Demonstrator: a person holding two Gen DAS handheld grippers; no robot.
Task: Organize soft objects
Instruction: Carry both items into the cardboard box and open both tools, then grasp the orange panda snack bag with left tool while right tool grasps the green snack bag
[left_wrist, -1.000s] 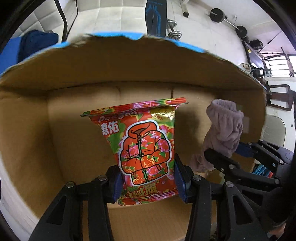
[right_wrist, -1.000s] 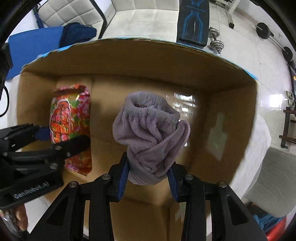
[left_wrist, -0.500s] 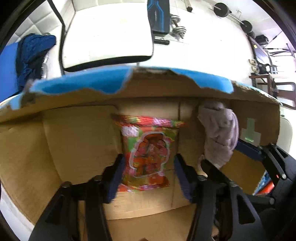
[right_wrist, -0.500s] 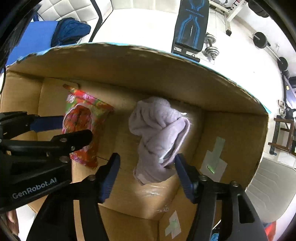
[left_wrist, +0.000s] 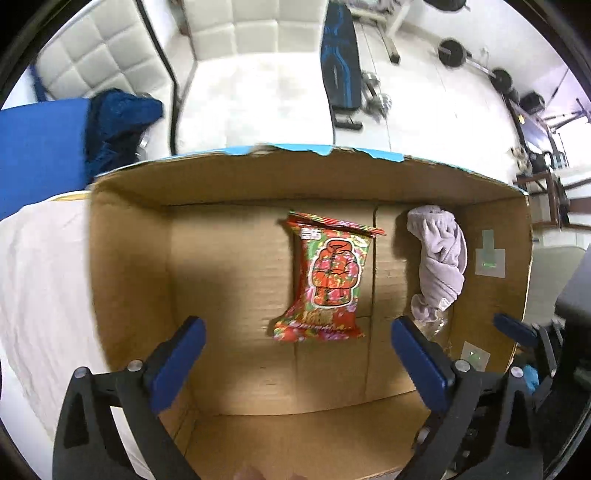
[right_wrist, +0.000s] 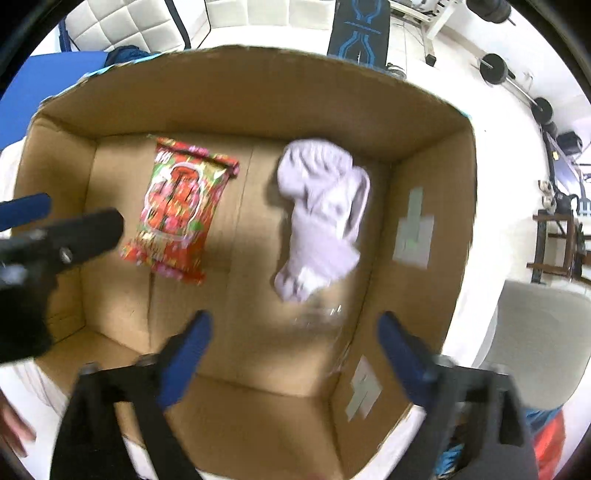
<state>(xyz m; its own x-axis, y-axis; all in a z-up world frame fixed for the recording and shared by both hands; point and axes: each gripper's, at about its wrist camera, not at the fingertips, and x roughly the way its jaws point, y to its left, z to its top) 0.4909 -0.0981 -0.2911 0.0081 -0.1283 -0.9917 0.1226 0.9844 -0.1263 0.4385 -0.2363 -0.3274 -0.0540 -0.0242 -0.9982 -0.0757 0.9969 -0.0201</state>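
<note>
An open cardboard box (left_wrist: 129, 236) (right_wrist: 436, 177) holds a red flowered snack packet (left_wrist: 330, 277) (right_wrist: 177, 206) lying flat on its floor and a crumpled lilac cloth (left_wrist: 439, 258) (right_wrist: 325, 214) to the packet's right. My left gripper (left_wrist: 295, 347) is open and empty, raised above the box's near side, with the packet below and ahead of it. My right gripper (right_wrist: 291, 332) is open and empty above the box, with the cloth just ahead of it. The left gripper's fingers (right_wrist: 66, 236) show at the left of the right wrist view.
The box stands on a white cloth surface (left_wrist: 40, 280). Behind it are a blue mat with a dark blue garment (left_wrist: 118, 118), white padded seats (left_wrist: 96, 62), and a weight bench with dumbbells (left_wrist: 340, 66) on a white floor. A grey cushion (right_wrist: 532, 332) lies at the right.
Both grippers have opened and let go: the packet and the lilac cloth now lie on the box floor. Both grippers have pulled back and up from the box.
</note>
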